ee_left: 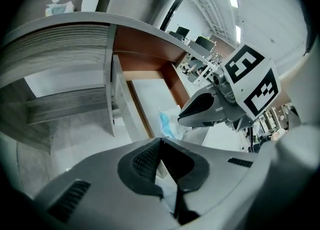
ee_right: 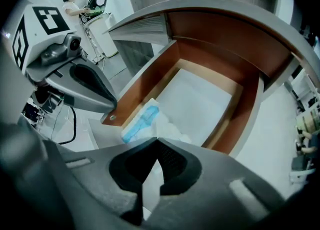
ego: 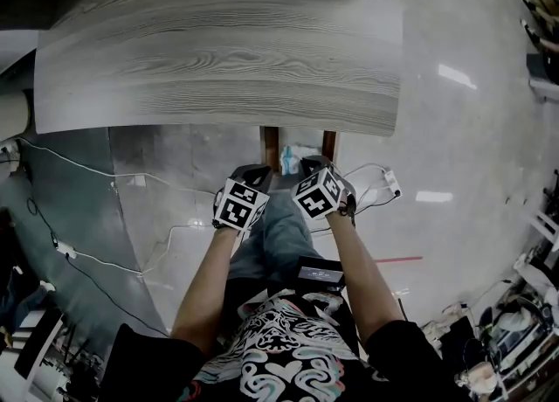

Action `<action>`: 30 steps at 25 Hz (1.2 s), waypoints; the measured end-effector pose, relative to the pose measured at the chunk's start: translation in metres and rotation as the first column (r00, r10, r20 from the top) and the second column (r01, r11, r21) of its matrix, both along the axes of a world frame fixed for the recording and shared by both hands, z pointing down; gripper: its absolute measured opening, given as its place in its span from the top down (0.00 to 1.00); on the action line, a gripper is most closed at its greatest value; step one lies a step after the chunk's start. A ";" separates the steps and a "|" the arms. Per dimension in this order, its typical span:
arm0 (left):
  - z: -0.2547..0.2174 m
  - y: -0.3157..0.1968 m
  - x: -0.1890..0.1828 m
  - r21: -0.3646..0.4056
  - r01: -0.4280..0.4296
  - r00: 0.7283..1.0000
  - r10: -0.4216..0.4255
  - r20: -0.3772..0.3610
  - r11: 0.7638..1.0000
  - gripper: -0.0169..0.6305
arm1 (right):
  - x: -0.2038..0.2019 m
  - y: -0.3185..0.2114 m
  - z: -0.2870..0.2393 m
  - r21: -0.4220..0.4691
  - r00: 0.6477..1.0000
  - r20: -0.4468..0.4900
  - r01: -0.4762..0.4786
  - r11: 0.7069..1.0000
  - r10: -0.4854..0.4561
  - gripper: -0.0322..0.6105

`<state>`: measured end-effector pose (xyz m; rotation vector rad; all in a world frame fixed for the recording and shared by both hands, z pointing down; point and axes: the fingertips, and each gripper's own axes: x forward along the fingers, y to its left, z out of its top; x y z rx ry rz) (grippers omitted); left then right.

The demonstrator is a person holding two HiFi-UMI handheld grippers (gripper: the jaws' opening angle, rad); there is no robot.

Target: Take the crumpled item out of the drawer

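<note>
Forearms low in frame. Left gripper (ee_left: 160, 145) and right gripper (ee_right: 157, 144) side by side, both pairs of jaws pressed together, nothing held. Just ahead, open drawer (ee_right: 145, 85) under grey desk (ego: 218, 51). Crumpled blue-white item (ee_right: 142, 124) lying at drawer's front end, untouched.
</note>
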<state>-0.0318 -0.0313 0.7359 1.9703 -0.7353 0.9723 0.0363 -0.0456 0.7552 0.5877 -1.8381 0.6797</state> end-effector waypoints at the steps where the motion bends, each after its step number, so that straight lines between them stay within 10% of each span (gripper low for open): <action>1: 0.000 -0.001 0.000 -0.001 0.001 1.000 -0.001 0.002 1.000 0.97 | 0.001 -0.001 -0.001 0.002 1.000 -0.001 -0.003 1.000 0.004 0.94; 30: -0.043 -0.032 -0.004 0.089 0.076 0.997 -0.074 -0.032 0.993 0.98 | 0.001 -0.009 -0.047 0.116 1.000 -0.021 0.014 0.993 -0.012 0.94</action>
